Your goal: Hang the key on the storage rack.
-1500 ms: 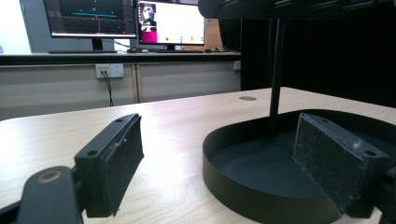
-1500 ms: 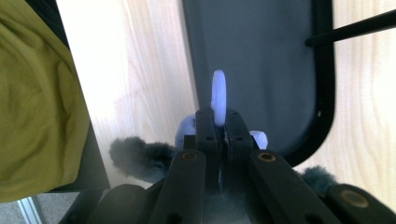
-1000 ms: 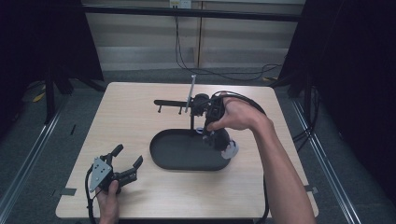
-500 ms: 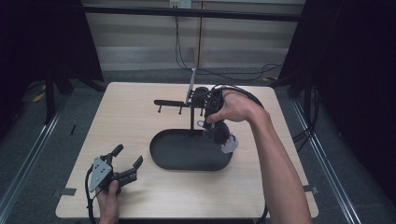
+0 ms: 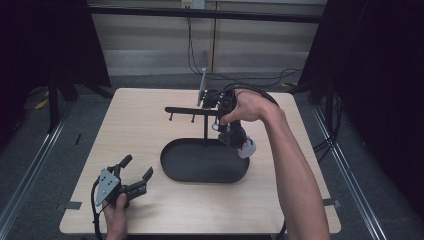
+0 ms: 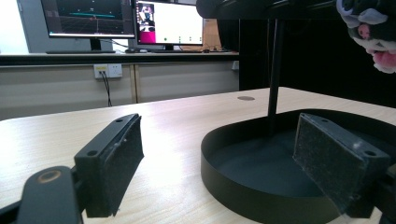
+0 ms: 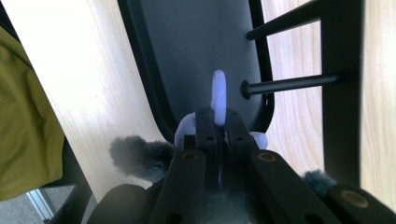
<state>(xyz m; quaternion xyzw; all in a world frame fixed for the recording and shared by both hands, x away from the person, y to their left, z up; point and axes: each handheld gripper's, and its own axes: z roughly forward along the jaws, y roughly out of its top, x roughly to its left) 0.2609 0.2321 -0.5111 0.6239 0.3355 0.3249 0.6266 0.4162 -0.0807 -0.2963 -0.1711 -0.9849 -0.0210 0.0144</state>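
High view gives me the whole layout: my tabletop [image 5: 150, 125] carries a black oval tray [image 5: 172, 167] with a thin post rising from it to a crossbar rack [image 5: 187, 109] hung with short pegs. My left tongs [image 5: 135, 175] rest low on the tabletop with the jaws wide apart and nothing between them; through the left gripper view the tray's rim sits just ahead of them and the rack post stands beyond.

My right tongs [image 5: 220, 125] hang above the tray's far end, just beside the post, and I judge them clamped on a keychain: a dark furry plush [image 5: 241, 142] dangles under my hand, and the right gripper view shows the jaws pressed together on its pale lilac ring [image 7: 219, 95], which stands up edge-on from the tips.

A black peg [image 7: 289, 84] ends just beside that ring, its knobbed tip almost level with the opening. I take the step to be hanging the ring on this peg. To do it well I should turn the ring so its hole faces the peg tip, slide sideways past the knob, then loosen only once the plush's weight settles.
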